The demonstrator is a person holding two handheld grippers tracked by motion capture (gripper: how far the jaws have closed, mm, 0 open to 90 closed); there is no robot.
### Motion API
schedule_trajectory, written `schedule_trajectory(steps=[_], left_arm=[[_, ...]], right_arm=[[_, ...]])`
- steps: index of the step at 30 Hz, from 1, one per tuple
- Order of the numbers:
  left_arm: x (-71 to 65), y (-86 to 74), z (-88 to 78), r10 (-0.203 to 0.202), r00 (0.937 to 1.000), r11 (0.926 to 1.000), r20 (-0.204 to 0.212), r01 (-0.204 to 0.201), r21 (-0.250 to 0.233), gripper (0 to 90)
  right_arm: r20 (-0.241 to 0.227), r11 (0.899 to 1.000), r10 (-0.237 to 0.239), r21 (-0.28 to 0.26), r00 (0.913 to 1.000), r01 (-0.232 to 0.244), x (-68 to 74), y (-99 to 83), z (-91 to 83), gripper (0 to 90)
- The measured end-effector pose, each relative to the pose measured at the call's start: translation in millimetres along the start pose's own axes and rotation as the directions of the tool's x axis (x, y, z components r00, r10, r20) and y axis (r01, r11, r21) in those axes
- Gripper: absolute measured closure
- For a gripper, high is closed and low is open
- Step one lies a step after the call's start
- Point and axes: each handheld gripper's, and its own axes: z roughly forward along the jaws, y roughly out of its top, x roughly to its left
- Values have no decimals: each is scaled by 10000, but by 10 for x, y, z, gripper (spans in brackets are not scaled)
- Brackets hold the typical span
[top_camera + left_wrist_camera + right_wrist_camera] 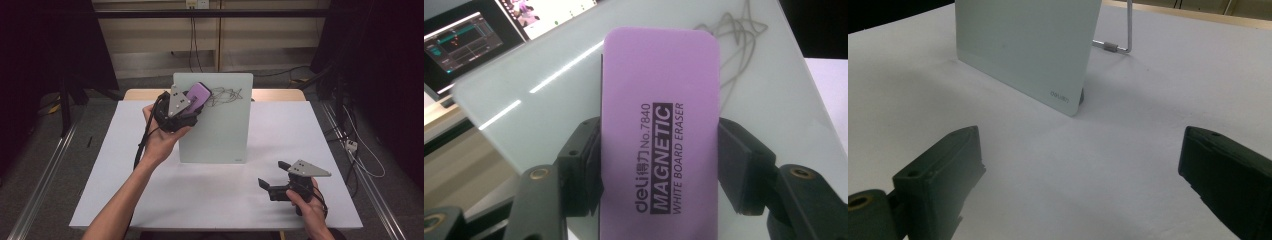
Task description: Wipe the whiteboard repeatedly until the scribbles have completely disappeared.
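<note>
A small glass whiteboard (215, 120) stands tilted on the white table (125, 190), with a black scribble (226, 95) near its top. My left gripper (192, 102) is shut on a purple magnetic whiteboard eraser (199, 95), held up against the board's upper left, just left of the scribble. In the left gripper view the eraser (659, 135) sits clamped between both black pads (584, 165), with the scribble (734, 45) at upper right on the board (534, 115). My right gripper (272, 176) rests low at the table's front right, jaws open and empty, pointing toward the board's lower corner (1058, 95).
The board's metal wire stand (1120, 45) reaches out behind it on the table. Monitor screens (469, 40) reflect in or stand beyond the board's left. Cables (360, 150) lie on the floor to the right of the table.
</note>
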Motion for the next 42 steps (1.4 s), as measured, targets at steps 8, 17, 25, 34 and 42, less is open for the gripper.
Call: schedule_trajectory(steps=[8, 17, 25, 34, 42], left_arm=[[-97, -54, 60, -2, 9994, 9997, 357, -6, 226, 409], [-198, -73, 107, 263, 9983, 9982, 515, -290, 521, 409], [-24, 124, 87, -95, 9989, 9990, 449, 75, 437, 409], [28, 231, 104, -357, 9987, 9990, 353, 347, 291, 409], [-246, 104, 216, -180, 9972, 9990, 724, 149, 429, 408]], right_arm=[[-10, 10000, -4, 28, 10000, 4, 9, 0, -1, 37], [-1, 10000, 27, 41, 10000, -27, 11, 1, 2, 37], [-23, 10000, -4, 45, 10000, 4, 8, 0, 1, 37], [-74, 10000, -34, 32, 10000, 34, 14, 1, -2, 37], [-60, 10000, -47, 54, 10000, 47, 20, 2, 3, 37]])
